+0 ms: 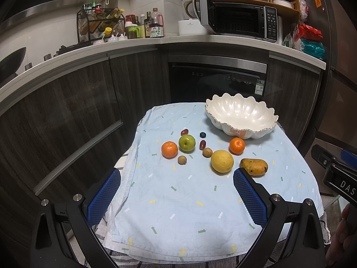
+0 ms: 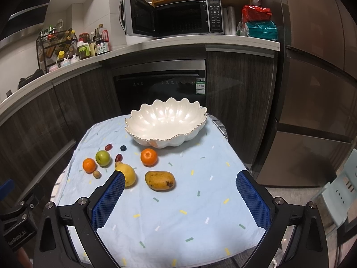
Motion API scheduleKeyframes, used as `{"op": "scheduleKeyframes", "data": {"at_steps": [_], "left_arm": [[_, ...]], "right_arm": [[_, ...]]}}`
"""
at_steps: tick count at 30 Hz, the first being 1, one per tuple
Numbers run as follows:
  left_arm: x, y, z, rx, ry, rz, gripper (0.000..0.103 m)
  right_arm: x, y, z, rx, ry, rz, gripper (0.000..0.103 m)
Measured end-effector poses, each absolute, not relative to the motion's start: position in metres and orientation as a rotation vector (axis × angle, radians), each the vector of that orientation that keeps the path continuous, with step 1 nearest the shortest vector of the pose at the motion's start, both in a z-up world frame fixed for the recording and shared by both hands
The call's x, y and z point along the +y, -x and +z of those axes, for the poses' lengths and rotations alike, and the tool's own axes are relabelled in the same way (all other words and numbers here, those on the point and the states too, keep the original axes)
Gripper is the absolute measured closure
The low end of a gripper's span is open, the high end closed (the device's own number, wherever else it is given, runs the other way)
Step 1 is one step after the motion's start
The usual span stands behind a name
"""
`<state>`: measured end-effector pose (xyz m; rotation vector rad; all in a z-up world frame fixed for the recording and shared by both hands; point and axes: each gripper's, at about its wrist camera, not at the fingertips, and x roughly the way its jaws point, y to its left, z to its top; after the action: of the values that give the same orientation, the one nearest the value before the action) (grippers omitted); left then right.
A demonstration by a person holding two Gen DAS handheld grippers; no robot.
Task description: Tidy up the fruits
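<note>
A white scalloped bowl stands empty at the table's far side. In front of it on the pale blue cloth lie a mango, a lemon, two oranges, a green apple, two small brown fruits, two red grapes and a blueberry. My left gripper is open above the near cloth, short of the fruit. My right gripper is open too, with the mango showing between its fingers but farther off.
The small table sits in front of dark kitchen cabinets and a built-in dishwasher. A tall fridge rises to the right, and a pale chair stands at the near right. On the counter is a microwave with its door open.
</note>
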<state>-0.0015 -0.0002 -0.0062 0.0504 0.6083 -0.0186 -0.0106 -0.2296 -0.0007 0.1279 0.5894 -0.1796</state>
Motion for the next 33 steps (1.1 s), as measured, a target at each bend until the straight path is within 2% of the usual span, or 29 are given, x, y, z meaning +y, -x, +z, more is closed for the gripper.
{"op": "scheduleKeyframes", "data": {"at_steps": [33], "left_arm": [[-0.014,-0.046,-0.033,0.673,-0.117,-0.072,0.0]], "right_arm": [[-0.221,-0.035,-0.035,0.674,-0.091,-0.15,0.002]]}}
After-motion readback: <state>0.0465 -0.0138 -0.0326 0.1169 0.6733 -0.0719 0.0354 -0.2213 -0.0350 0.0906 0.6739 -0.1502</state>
